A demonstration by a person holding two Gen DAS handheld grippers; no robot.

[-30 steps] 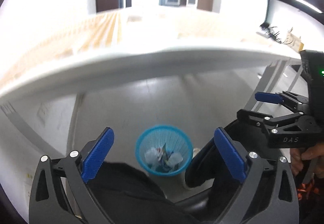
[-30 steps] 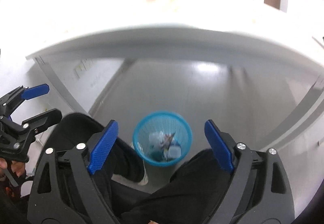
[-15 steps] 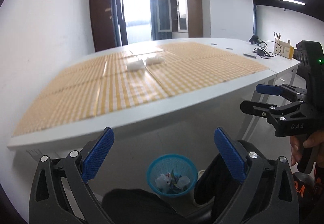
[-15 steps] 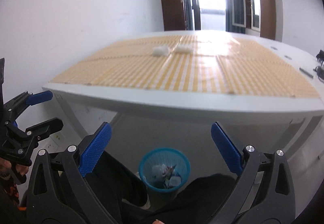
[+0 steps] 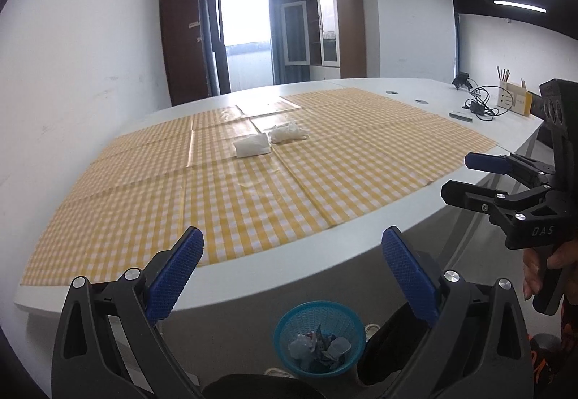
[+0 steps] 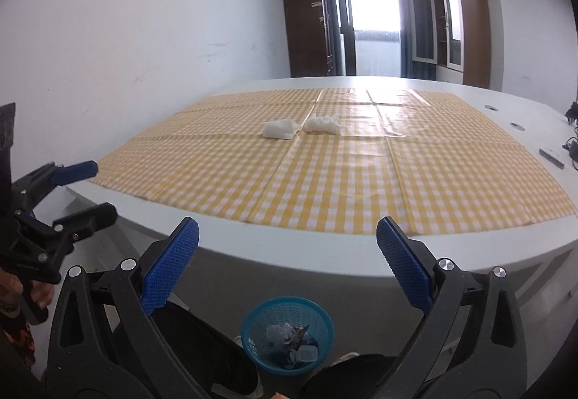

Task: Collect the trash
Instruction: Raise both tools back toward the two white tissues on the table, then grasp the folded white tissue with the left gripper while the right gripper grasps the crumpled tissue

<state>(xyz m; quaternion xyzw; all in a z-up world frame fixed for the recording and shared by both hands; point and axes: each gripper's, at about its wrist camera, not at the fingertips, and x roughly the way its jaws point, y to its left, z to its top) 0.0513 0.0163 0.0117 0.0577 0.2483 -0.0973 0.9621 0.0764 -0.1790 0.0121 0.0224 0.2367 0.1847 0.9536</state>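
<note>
Both the left gripper [image 5: 290,260] and the right gripper [image 6: 287,249] are spread wide and empty, and the two tissues [image 6: 301,126] lie far ahead on the cloth, about equally distant from both

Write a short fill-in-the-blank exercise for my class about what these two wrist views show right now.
1. Two white tissue wads lie on the ____-checked tablecloth.
2. The blue trash basket stands on the ____ below the table.
3. The left gripper and right gripper are both ____.

Missing words: yellow; floor; open
</note>
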